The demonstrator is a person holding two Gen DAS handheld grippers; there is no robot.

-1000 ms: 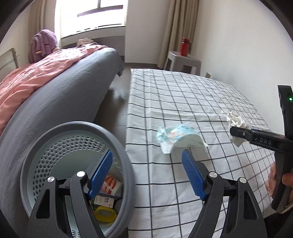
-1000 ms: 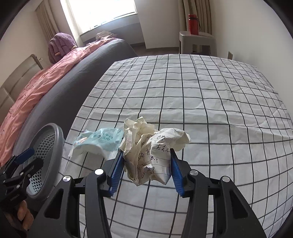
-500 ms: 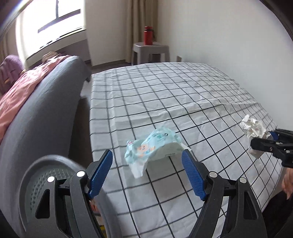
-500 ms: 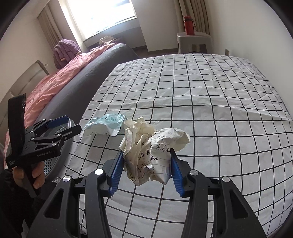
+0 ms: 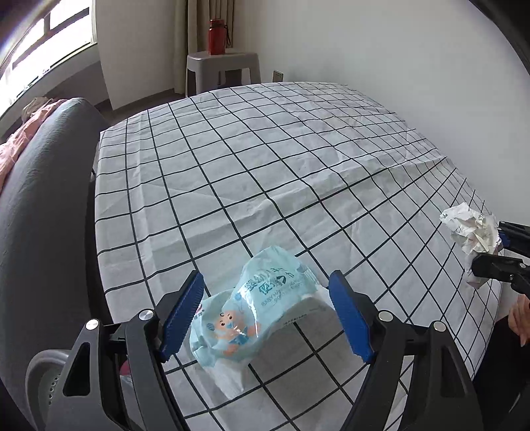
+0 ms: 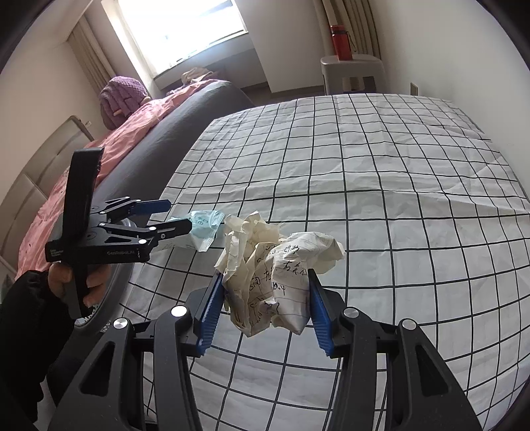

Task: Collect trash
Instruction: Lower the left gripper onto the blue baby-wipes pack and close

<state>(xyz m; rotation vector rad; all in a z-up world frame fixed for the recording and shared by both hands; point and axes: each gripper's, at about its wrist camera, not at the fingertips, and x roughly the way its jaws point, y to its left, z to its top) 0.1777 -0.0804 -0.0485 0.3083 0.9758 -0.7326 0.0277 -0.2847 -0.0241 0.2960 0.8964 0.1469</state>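
With the crumpled paper point(image 6: 281, 275) clamped in the right tongs point(image 6: 263, 311) and the wipes packet point(image 5: 258, 311) lying on the checked surface point(image 5: 298, 165) between the spread left tongs point(image 5: 265, 315), only loose film might be pinched.

Daylight enters through the window point(image 6: 185, 30), blown out to white glare at eleven o'clock in the right wrist view. The checked sheet point(image 5: 265, 159) is evenly lit and sharp, its creases casting soft shadows. Fisheye distortion bends the grid lines outward, and black vignetting rims every corner.
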